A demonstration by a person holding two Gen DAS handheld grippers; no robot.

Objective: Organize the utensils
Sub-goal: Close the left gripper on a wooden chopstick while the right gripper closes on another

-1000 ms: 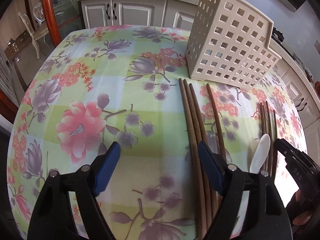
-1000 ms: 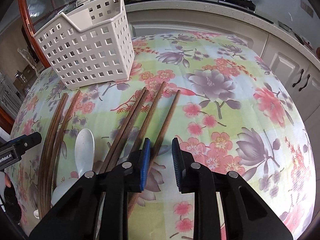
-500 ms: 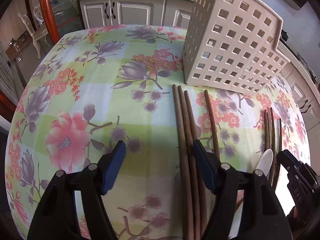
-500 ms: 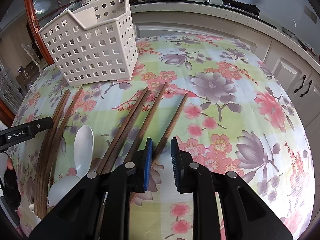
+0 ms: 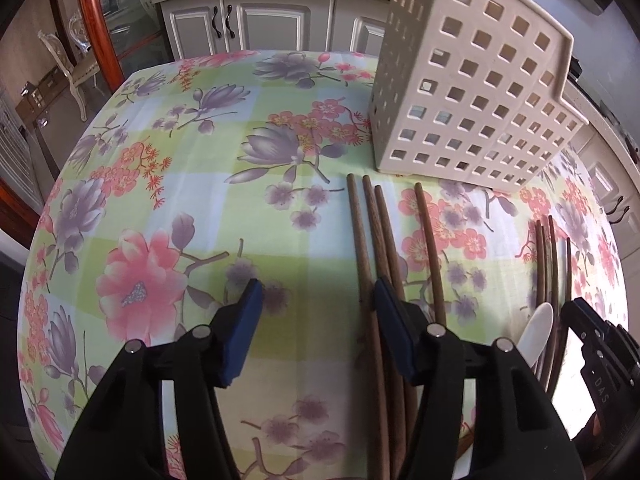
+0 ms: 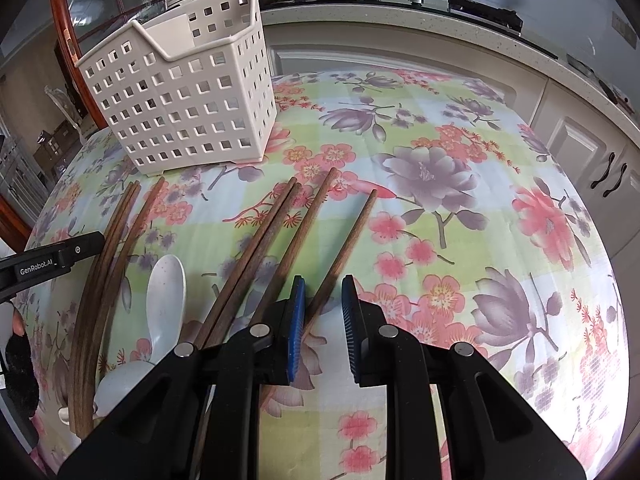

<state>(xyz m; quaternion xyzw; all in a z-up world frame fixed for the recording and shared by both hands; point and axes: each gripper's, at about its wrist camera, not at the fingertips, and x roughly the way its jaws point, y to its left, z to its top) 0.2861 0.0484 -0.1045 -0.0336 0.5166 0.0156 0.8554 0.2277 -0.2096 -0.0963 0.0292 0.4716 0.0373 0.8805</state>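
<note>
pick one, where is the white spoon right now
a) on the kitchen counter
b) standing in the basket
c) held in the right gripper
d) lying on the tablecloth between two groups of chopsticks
d: in the right wrist view the white spoon lies flat on the tablecloth, with the curved-looking chopsticks on one side and the four straight chopsticks on the other; the basket shows no utensils inside, and the right gripper is open.

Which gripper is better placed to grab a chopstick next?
Right. The right gripper brackets the rightmost chopstick between open fingers. The left gripper gapes mostly over bare tablecloth.
</note>
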